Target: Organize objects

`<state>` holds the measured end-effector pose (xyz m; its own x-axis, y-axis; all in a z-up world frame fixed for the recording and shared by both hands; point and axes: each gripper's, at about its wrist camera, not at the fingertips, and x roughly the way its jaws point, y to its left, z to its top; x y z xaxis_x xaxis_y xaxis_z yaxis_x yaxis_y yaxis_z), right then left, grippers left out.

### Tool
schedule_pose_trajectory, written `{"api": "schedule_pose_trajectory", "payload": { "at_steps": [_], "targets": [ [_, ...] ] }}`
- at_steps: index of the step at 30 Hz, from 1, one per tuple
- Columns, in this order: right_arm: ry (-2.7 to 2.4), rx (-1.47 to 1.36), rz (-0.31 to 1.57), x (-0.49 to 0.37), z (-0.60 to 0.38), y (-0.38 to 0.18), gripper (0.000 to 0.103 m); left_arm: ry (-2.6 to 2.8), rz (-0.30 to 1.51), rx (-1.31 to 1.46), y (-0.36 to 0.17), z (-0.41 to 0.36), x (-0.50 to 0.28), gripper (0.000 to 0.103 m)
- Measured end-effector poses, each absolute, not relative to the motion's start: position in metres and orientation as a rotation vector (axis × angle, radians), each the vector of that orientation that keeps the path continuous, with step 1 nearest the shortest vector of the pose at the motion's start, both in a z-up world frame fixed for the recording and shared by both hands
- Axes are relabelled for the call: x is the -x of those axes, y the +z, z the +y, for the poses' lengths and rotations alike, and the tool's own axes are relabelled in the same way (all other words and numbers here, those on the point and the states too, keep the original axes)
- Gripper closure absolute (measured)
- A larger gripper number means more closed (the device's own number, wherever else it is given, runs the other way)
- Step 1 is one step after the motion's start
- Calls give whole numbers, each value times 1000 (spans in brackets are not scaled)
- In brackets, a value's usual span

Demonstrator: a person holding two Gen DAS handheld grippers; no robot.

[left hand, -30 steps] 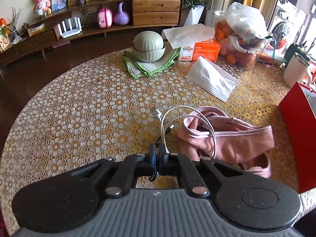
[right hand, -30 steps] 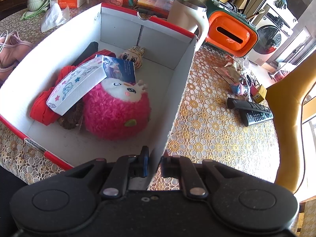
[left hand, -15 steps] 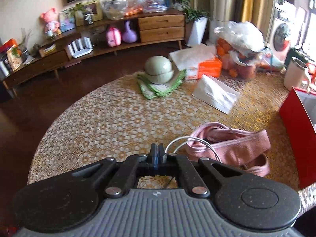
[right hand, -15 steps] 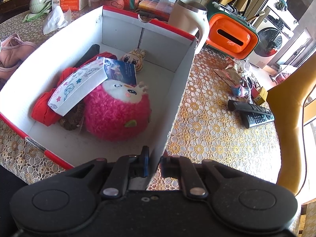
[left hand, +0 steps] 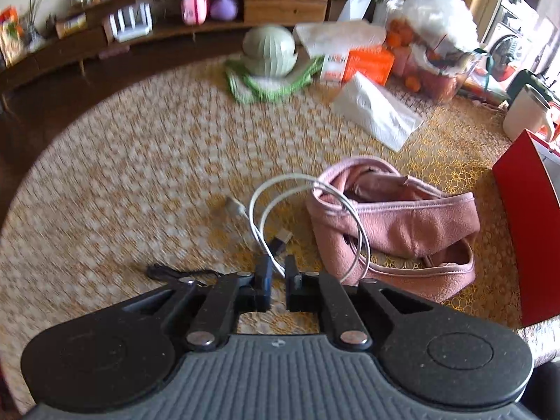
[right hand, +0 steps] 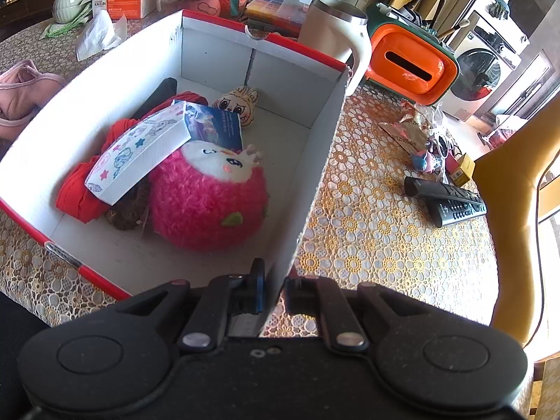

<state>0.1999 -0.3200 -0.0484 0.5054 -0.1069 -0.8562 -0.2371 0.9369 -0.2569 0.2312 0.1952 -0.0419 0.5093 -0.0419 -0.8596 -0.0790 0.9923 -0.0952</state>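
Observation:
A white charging cable loops across the lace tablecloth and over a pink fabric pouch. One strand of it runs between the fingers of my left gripper. The jaws are opening and the pads stand off the strand. In the right wrist view my right gripper is shut on the near right wall of the red-and-white cardboard box. The box holds a pink plush toy, a patterned white carton, a red cloth and a small doll.
A thin black cord lies left of my left fingers. Tissues, an orange carton and a green bowl sit at the far side. Right of the box are two remotes, a cream mug and an orange holder.
My left gripper rose with the white cable pinched, then came back down toward the table. Its jaws have parted and the cable lies slack. The right gripper and the box have not moved.

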Motion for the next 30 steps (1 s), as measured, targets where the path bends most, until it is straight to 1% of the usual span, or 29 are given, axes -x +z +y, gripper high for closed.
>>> {"api": "schedule_pose_trajectory", "payload": {
  "at_steps": [1,2,3,4,5,7,11,15,19,21,22,23,27,28,30],
  "targets": [
    [80,367,1045,-200,-320,-48,93,24,1049,143,-47,195,-234,84],
    [80,367,1046,-200,-320,-48,93,26,1056,153,-52,194,-238,72],
    [80,367,1047,-200,-320,-48,93,34,1056,156,-56,193,-242,66],
    [80,368,1047,-200,-319,-48,93,42,1054,153,-59,191,-245,56],
    [80,368,1048,-199,-319,-48,93,51,1051,143,-62,190,-249,53],
    [79,367,1048,-199,-319,-49,93,98,1036,126,-68,189,-256,53],
    [75,367,1051,-199,-317,-49,93,161,1033,202,-80,201,-271,53],
    [72,368,1054,-199,-316,-48,93,197,1034,219,-93,203,-281,53],
    [69,368,1057,-199,-315,-48,93,231,1034,231,-101,204,-287,54],
    [69,369,1059,-199,-315,-48,93,235,1034,235,-104,205,-289,57],
    [69,369,1060,-199,-315,-48,93,239,1032,239,-105,205,-290,60],
    [69,369,1061,-199,-315,-48,93,241,1029,244,-105,206,-290,65],
    [69,368,1061,-199,-316,-48,93,240,1024,239,-106,206,-290,77],
    [69,368,1060,-199,-315,-48,93,233,1023,238,-107,205,-292,88],
    [69,367,1060,-199,-315,-48,93,227,1018,236,-106,205,-290,90]
  ]
}}
